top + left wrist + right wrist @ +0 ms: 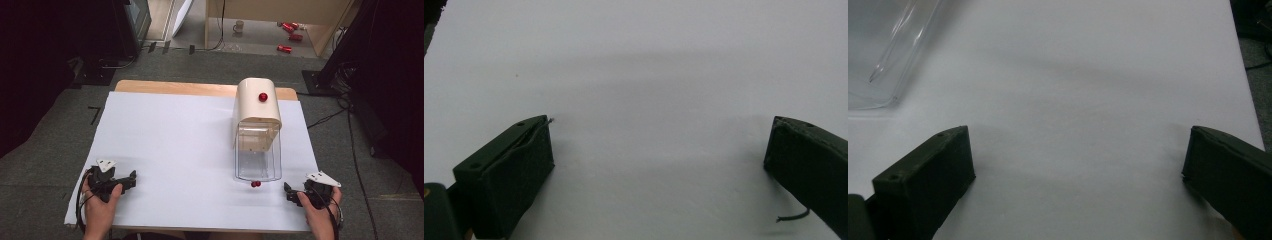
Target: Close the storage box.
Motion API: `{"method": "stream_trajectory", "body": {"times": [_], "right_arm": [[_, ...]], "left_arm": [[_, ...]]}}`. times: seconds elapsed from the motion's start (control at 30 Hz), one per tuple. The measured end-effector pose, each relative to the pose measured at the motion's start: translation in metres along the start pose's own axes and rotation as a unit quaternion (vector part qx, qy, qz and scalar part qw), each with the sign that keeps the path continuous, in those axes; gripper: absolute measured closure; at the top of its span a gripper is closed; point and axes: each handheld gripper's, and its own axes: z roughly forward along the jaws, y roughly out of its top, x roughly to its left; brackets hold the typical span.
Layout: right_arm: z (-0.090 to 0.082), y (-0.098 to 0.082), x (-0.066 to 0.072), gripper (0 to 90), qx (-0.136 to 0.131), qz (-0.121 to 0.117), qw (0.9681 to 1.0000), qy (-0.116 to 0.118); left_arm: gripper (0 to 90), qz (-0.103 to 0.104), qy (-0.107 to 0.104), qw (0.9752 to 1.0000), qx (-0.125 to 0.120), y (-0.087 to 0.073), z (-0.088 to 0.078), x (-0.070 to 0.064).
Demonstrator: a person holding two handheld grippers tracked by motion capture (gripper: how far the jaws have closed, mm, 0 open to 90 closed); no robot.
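A cream appliance [257, 102] with a red knob [263, 97] lies on the white sheet [175, 150], its clear plastic container [258, 156] pointing toward the front edge. A small red piece [255, 184] lies just in front of the container. My left gripper [131, 178] rests at the front left of the sheet, open, with bare paper between its jaws [659, 150]. My right gripper [288, 192] rests at the front right, open, nothing between its jaws [1078, 155]. A corner of the clear container [883, 55] shows at the upper left of the right gripper view.
The sheet covers a wooden table [175, 88] standing on grey carpet. On the floor behind are a mug [239, 26] and red cans [290, 30]. Dark stands and cables [345, 80] flank the table at left and right.
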Motion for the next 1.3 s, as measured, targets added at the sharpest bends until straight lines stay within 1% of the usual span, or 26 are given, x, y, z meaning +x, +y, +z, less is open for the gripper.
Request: {"method": "stream_trajectory", "body": {"times": [0.37, 0.4, 0.43, 0.57, 0.67, 0.77, 0.8, 0.83, 0.9, 1.03, 1.13, 1.2, 1.23, 1.3], "right_arm": [[0.000, 0.001, 0.000, 0.0, 0.005, 0.002, 1.0000, -0.001], [-0.001, 0.002, 0.001, 0.7, 0.006, 0.007, 1.0000, -0.003], [-0.002, 0.002, 0.001, 0.9, 0.006, 0.009, 0.9999, -0.002], [-0.007, 0.003, 0.003, 0.8, 0.007, 0.035, 0.9989, 0.029], [-0.010, 0.004, 0.009, 0.8, 0.010, 0.037, 0.9988, 0.030], [-0.013, 0.006, 0.013, 0.9, 0.007, 0.040, 0.9987, 0.030], [-0.017, 0.008, 0.017, 0.8, 0.000, 0.039, 0.9987, 0.033], [-0.017, 0.008, 0.017, 0.8, 0.000, 0.039, 0.9987, 0.033], [-0.021, 0.011, 0.023, 0.8, -0.008, 0.034, 0.9988, 0.035], [-0.026, 0.014, 0.033, 0.9, -0.015, 0.031, 0.9985, 0.044], [-0.031, 0.017, 0.041, 0.9, -0.021, 0.021, 0.9983, 0.050], [-0.033, 0.018, 0.044, 0.8, -0.022, 0.017, 0.9982, 0.052], [-0.036, 0.019, 0.050, 0.8, -0.025, 0.013, 0.9979, 0.058], [-0.039, 0.021, 0.053, 0.8, -0.028, 0.008, 0.9976, 0.063]], "left_arm": [[0.0, 0.000, 0.000, 1.0000, 0.000, 0.000, 0.000, 0.000], [0.0, 0.000, 0.000, 1.0000, 0.000, 0.000, 0.000, 0.000], [0.0, 0.000, 0.000, 1.0000, 0.000, 0.000, 0.000, 0.000], [0.0, 0.000, 0.000, 1.0000, 0.000, 0.000, 0.000, 0.000], [0.0, 0.000, 0.000, 1.0000, 0.000, 0.000, 0.000, 0.000], [0.0, 0.000, 0.000, 1.0000, 0.000, 0.000, 0.000, 0.000], [0.0, 0.000, 0.000, 1.0000, 0.000, 0.000, 0.000, 0.000], [0.0, 0.000, 0.000, 1.0000, 0.000, 0.000, 0.000, 0.000], [0.0, 0.000, 0.000, 1.0000, 0.000, 0.000, 0.000, 0.000], [0.0, 0.000, 0.000, 1.0000, 0.000, 0.000, 0.000, 0.000], [0.0, 0.000, 0.000, 1.0000, 0.000, 0.000, 0.000, 0.000], [0.0, 0.000, 0.000, 1.0000, 0.000, 0.000, 0.000, 0.000], [0.0, 0.000, 0.000, 1.0000, 0.000, 0.000, 0.000, 0.000], [0.0, 0.001, 0.000, 1.0000, 0.000, 0.000, 0.000, 0.000]]}}
